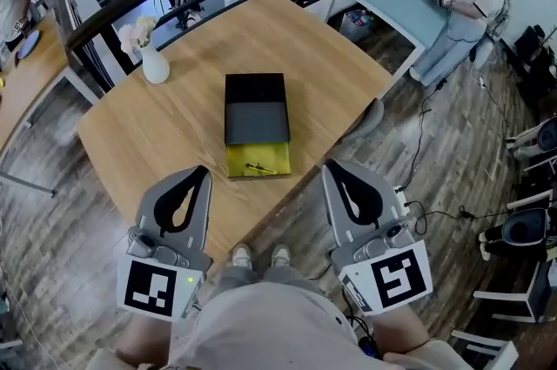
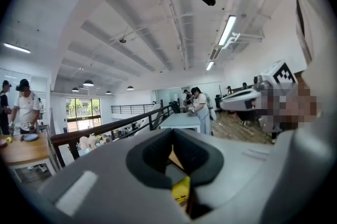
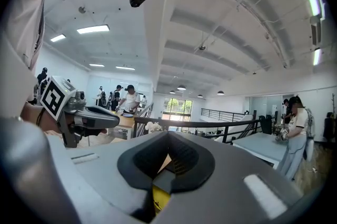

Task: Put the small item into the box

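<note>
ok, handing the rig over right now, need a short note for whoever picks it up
Left gripper: shut, empty, held at the table's near edge.
Right gripper: shut, empty, just off that near edge.
Black box: mid-table, its yellow tray slid out toward the person.
Small item: thin dark piece lying in the yellow tray.
Done: the item looks to be in the box.
Left: probably only sliding the tray shut, if that is wanted. Neither gripper touches anything.
</note>
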Demonstrator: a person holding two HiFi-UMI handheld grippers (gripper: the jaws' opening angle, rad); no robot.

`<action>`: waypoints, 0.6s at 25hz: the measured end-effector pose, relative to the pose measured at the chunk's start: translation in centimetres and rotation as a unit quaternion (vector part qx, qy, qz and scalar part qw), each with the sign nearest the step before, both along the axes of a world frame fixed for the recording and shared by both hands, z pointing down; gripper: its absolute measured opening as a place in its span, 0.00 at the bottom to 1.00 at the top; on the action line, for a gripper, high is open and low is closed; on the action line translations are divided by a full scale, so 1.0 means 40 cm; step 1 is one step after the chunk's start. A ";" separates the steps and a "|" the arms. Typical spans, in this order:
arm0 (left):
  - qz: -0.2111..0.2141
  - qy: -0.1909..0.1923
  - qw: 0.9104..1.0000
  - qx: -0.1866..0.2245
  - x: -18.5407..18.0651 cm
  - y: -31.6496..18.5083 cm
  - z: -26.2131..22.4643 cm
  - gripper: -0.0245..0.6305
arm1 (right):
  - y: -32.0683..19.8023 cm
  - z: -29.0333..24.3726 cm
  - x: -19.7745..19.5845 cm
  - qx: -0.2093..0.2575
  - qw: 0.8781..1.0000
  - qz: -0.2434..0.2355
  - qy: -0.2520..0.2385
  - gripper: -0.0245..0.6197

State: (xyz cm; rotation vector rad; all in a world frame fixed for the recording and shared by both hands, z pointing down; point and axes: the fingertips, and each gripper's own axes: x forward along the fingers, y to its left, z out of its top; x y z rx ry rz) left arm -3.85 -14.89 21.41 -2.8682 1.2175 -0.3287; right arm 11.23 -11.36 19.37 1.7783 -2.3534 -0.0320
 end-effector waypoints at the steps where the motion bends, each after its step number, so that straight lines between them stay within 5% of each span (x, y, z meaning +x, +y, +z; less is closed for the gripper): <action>1: 0.000 -0.001 1.000 0.000 -0.001 -0.001 0.001 0.04 | 0.000 0.001 0.001 0.000 1.000 -0.001 -0.006 0.04; 15: 0.008 -0.011 1.000 0.006 0.027 0.015 -0.002 0.04 | 0.009 -0.005 0.015 0.001 0.999 -0.010 -0.042 0.04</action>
